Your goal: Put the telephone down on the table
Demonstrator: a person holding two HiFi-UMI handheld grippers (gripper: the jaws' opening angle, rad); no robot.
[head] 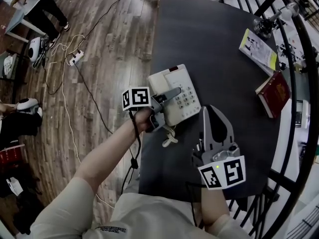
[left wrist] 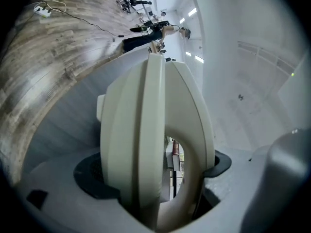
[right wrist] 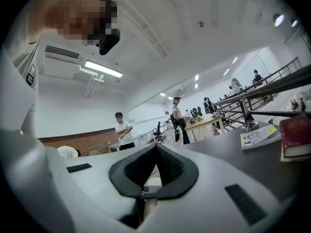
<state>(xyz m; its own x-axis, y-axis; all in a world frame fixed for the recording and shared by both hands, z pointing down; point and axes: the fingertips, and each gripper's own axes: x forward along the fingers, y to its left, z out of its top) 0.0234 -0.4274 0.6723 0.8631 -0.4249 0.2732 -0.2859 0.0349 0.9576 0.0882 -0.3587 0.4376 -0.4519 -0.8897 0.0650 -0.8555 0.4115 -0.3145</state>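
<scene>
A cream desk telephone (head: pixel 175 94) with grey keys lies at the left edge of the dark round table (head: pixel 209 39); its coiled cord (head: pixel 169 136) dangles at the near side. My left gripper (head: pixel 169 96) is shut on the telephone's near-left part, one finger lying over its top. In the left gripper view the telephone (left wrist: pixel 150 130) fills the gap between the jaws, seen edge-on. Whether it rests on the table I cannot tell. My right gripper (head: pixel 210 109) hovers just right of the telephone, shut and holding nothing; its black pads (right wrist: pixel 167 166) meet.
A yellow-edged booklet (head: pixel 258 50) and a red book (head: pixel 275 92) lie at the table's right side, near a black railing (head: pixel 294 108). A metal stand (head: pixel 264 25) sits at the far right. Cables and a power strip (head: pixel 76 58) lie on the wooden floor. People stand in the background.
</scene>
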